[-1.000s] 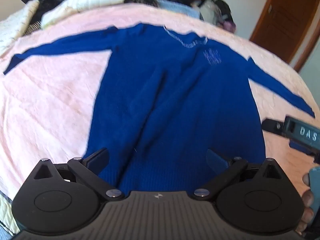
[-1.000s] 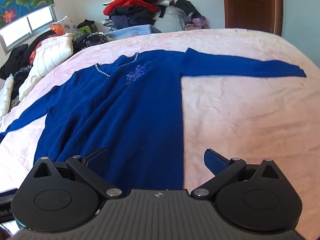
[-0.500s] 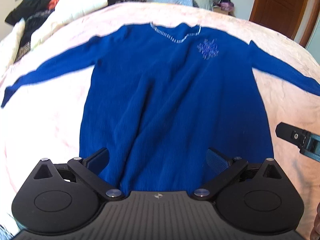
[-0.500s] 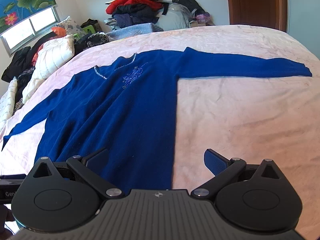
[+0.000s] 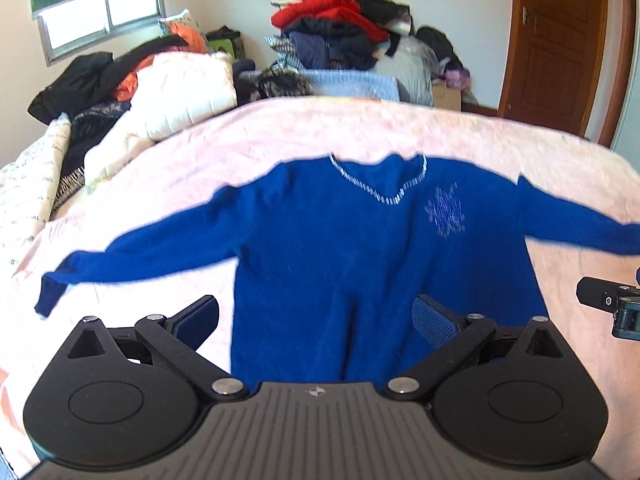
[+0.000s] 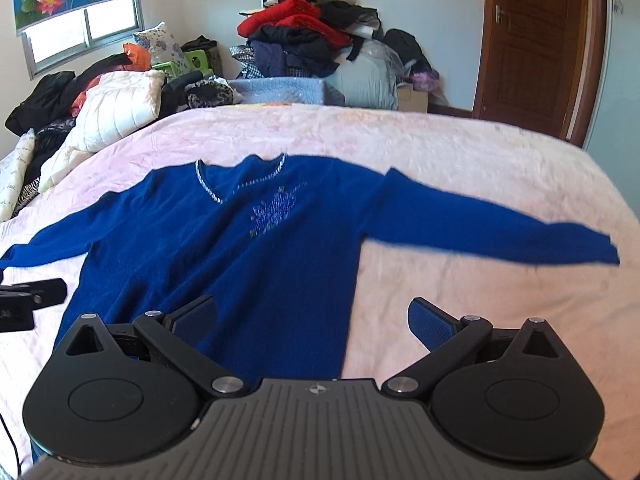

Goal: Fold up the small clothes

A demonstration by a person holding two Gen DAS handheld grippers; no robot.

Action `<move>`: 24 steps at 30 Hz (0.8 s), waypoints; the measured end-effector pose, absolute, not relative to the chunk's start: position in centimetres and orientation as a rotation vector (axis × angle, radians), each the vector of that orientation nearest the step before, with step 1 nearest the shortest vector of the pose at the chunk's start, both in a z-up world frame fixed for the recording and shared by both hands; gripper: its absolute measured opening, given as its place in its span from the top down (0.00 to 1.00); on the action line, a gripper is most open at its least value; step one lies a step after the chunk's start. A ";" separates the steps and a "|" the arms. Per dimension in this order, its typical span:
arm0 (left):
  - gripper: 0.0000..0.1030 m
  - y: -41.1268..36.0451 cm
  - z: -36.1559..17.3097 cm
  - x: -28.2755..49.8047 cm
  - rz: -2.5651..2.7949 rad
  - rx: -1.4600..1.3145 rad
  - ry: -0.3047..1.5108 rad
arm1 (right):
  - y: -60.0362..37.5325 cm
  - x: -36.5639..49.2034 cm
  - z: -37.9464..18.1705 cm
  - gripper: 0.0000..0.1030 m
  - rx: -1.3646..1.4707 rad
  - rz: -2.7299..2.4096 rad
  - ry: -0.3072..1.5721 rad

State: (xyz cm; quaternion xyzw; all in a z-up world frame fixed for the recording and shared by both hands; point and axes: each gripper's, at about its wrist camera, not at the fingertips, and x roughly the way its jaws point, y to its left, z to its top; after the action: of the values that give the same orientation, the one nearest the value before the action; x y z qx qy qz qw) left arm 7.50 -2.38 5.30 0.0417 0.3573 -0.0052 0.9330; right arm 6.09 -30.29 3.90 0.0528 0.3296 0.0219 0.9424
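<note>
A royal-blue sweater [image 5: 360,248] [image 6: 240,248] with a silver-trimmed V neck lies face up and flat on the pink bed cover, both sleeves spread out sideways. My left gripper [image 5: 316,318] hovers open above its lower body, with nothing between the blue pads. Open too, my right gripper [image 6: 312,318] hangs over the sweater's right side seam, holding nothing. The right sleeve [image 6: 500,232] stretches off to the right, the left sleeve [image 5: 140,256] to the left. The hem is hidden behind both gripper bodies.
The pink bed cover [image 5: 360,132] [image 6: 480,312] shows around the sweater. A white quilt [image 5: 180,92] and dark clothes lie at the left; a pile of clothes [image 6: 304,40] stands behind the bed. A brown door [image 6: 532,40] is at the far right.
Both grippers have drawn back and tilted up, so the sweater sits farther off and the window, clothes pile and door have come into view. Both stay open.
</note>
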 end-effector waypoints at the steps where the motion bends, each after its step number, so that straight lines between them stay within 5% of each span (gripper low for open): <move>1: 0.00 -1.8 5.9 7.8 -0.012 0.080 0.718 | -29.9 6.4 4.5 0.00 0.099 0.043 0.665; 8: 0.00 1.7 7.0 7.9 -0.040 0.000 0.678 | -27.4 7.8 5.9 0.00 0.072 0.039 0.643; 17: 0.00 1.7 0.5 6.9 -0.059 -0.002 0.847 | -32.1 9.5 -8.5 0.00 -0.044 -0.208 0.754; 24: 0.00 -0.7 -0.1 7.8 -0.075 0.045 0.851 | -35.1 8.5 -10.6 0.01 0.132 -0.236 0.631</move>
State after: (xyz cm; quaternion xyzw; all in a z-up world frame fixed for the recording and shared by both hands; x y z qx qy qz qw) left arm 7.82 -0.74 -0.12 0.0216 0.4128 -0.0365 0.9098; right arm 8.52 -35.08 -10.63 0.0645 0.3092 -0.1158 0.9417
